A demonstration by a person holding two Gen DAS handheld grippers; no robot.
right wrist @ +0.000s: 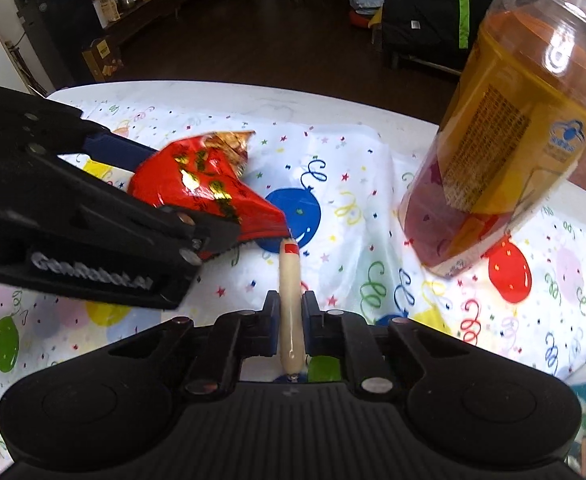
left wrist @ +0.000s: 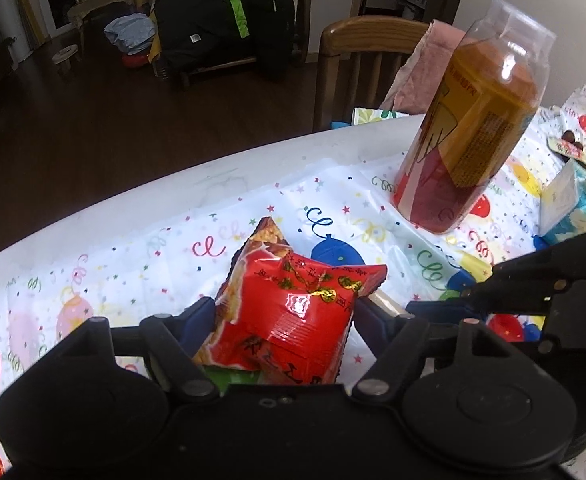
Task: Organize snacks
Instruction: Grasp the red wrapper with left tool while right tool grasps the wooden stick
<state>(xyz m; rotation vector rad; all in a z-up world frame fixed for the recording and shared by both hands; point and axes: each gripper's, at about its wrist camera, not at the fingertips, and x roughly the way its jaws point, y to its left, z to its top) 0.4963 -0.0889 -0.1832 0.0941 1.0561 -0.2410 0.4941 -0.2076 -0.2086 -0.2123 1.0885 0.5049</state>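
Red foil snack packet (left wrist: 293, 320) sits clamped between the blue-padded fingers of the left gripper (left wrist: 287, 316), raised just over the tabletop (left wrist: 173, 196). Balloon-print plastic cover (left wrist: 141, 264) spreads beneath it. Tall drink bottle (left wrist: 473, 128) with amber liquid and yellow label stands beyond, to the right, near a wooden chair (left wrist: 369, 40). The right gripper enters at the right edge, its fingertips hidden behind the packet.

Right wrist view: right gripper (right wrist: 291, 312) is clenched on a pale sausage stick (right wrist: 291, 304) with a red band near its far tip. That tip touches or nearly touches the packet's corner; cannot tell which. The left gripper comes in from the left, holding the packet above a blue balloon print (right wrist: 297, 216). Bottle stands at right.
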